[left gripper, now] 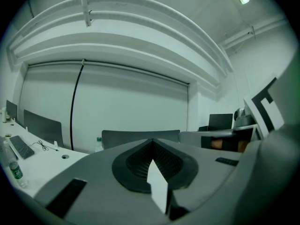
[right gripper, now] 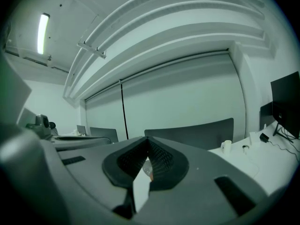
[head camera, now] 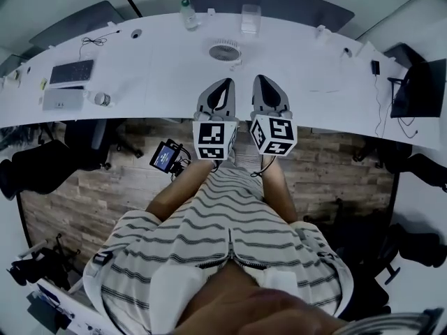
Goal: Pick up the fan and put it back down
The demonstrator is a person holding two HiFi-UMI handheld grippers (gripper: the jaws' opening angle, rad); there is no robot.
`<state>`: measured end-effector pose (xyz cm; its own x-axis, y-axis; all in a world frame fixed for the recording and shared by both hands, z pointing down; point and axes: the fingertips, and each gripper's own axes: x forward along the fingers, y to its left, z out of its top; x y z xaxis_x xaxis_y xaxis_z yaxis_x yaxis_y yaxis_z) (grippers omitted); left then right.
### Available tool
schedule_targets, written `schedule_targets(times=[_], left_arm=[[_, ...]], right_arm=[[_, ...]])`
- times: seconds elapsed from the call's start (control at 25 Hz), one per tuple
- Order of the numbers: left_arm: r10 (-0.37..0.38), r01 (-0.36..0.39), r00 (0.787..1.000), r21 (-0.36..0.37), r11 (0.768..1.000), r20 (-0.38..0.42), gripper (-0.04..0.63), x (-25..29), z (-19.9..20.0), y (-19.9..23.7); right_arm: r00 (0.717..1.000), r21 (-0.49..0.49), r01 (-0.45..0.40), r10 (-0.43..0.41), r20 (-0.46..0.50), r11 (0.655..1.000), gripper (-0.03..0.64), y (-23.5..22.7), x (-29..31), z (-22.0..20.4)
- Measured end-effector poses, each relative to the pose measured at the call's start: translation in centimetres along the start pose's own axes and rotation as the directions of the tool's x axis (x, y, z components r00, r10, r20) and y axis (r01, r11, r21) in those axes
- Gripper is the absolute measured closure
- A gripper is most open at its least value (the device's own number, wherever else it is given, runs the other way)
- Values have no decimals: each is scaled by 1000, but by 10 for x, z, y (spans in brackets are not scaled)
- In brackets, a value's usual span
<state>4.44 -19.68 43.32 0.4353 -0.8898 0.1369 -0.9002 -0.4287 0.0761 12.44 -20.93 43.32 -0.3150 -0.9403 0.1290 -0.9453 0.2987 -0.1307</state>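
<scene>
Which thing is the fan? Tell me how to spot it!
Look at the long white desk. Near its middle, just past the left gripper and right gripper, sits the fan. It is the only round white thing with a slatted grille; the bottle behind it stands tall.

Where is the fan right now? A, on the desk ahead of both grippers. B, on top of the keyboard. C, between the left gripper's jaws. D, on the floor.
A: the fan sits on the desk just beyond the left gripper and the right gripper, and both grippers are shut with nothing held.
</scene>
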Motion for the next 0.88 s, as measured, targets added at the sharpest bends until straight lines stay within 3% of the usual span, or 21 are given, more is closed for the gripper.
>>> schedule_targets(times=[0.56,0.88], left_arm=[[-26,26,999,-1,1000,-33,588,43,1,24],[-58,58,998,5,998,-32,588,51,1,37]], right_arm=[[999,-29,-15,14,-41,999,604,-8,50,-1],[986,-143,-52,27,-166,988,606,-13,87,-24]])
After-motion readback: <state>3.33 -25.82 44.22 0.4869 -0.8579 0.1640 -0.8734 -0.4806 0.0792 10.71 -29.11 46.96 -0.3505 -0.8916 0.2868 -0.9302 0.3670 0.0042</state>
